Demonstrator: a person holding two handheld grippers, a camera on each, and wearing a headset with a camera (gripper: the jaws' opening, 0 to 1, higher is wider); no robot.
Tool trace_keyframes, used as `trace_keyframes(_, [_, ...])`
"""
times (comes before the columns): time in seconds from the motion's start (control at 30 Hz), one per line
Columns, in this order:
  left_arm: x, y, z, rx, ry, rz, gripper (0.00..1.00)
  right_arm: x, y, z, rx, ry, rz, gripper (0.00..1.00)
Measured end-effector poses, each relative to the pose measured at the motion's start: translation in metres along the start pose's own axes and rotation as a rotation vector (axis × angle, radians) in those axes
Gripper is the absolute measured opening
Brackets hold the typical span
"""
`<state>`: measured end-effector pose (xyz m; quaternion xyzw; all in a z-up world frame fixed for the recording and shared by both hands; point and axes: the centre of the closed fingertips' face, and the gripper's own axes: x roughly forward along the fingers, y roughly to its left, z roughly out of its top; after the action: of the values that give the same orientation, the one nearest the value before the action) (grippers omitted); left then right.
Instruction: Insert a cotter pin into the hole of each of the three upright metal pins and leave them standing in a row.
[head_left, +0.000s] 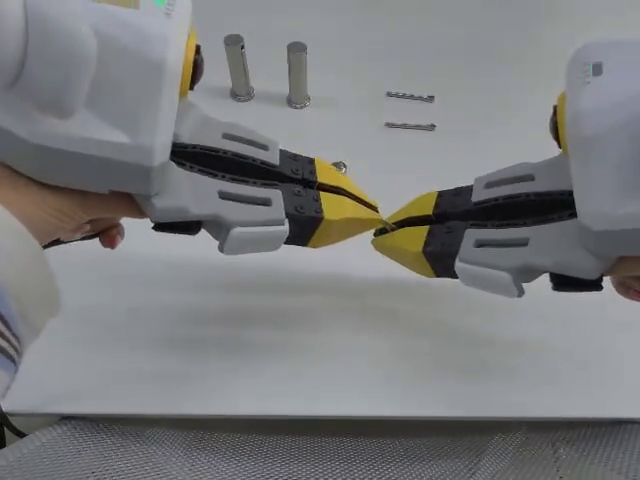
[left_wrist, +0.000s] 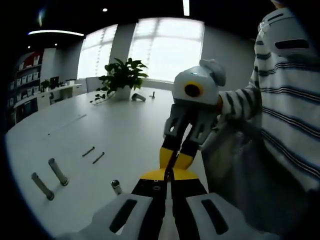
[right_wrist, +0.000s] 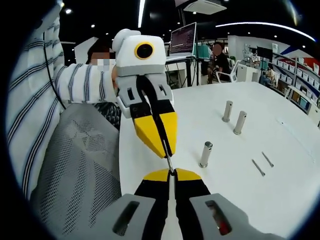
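On table (right_wrist: 260, 200): three metal pins (right_wrist: 228, 111) (right_wrist: 240, 122) (right_wrist: 205, 154), two cotter pins (right_wrist: 258, 167) (right_wrist: 268, 159).

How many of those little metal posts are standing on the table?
3. Two pins stand side by side at the far end. The third pin stands alone, nearer, beside the left tongs, which half hide it in the head view.

Metal pins (head_left: 238, 68): polished steel-like, glossy (bright highlights). Cotter pins (head_left: 410, 97): dull grey metal. Table (head_left: 300, 330): white, smooth, matt.
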<state>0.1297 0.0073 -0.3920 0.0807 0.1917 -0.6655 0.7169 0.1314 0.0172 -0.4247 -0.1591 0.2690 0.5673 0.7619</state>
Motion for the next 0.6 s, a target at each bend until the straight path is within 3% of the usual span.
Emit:
trace_keyframes(0.07, [-0.001, 0.001, -0.003, 0.051, 0.027, -0.001, 0.0, 0.0, 0.001, 0.001, -0.016, 0.005, -0.003, 0.0])
trace_keyframes(0.17, [-0.002, 0.002, -0.01, 0.067, 0.077, 0.002, 0.0, -0.002, 0.001, 0.003, -0.026, 0.001, -0.002, 0.0])
trace_keyframes(0.23, [-0.002, 0.003, -0.011, 0.085, 0.079, -0.001, 0.0, -0.003, 0.002, 0.005, -0.038, -0.002, 0.005, 0.0])
trace_keyframes(0.53, [-0.001, 0.002, -0.013, 0.086, 0.092, -0.004, 0.0, -0.003, 0.002, 0.003, -0.114, 0.028, 0.03, 0.0])
trace_keyframes(0.6, [-0.004, 0.003, -0.015, 0.042, 0.102, -0.013, 0.0, -0.003, 0.0, 0.003, -0.128, 0.035, 0.032, 0.0])
